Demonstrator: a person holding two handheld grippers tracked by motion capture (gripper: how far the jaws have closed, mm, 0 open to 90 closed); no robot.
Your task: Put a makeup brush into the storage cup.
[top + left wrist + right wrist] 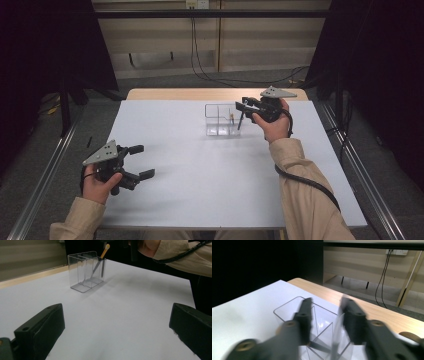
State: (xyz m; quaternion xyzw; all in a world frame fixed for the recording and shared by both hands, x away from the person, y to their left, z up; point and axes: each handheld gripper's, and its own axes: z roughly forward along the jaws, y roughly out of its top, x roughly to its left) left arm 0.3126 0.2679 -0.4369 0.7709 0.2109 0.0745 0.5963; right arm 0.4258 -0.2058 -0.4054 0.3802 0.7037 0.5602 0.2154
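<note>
A clear plastic holder [219, 120] with two compartments stands on the far middle of the white table top [210, 175]. In the left gripper view the holder [85, 272] has an orange-tipped stick [106, 248] and a thin grey pen [102, 266] leaning in its right-hand compartment. My right gripper [245, 106] hovers just above the holder's right end. Its jaws [325, 302] stand apart over the holder's rim [284, 304], and I see nothing between them. My left gripper [142, 161] rests low at the near left, wide open and empty, pointing at the holder [117, 312].
A strip of bare wooden table [200, 94] shows beyond the white sheet. Metal rails [45, 175] run along both sides of the table. Cables [235, 80] lie on the floor behind it. The right gripper's black cable [305, 182] trails along the sleeve.
</note>
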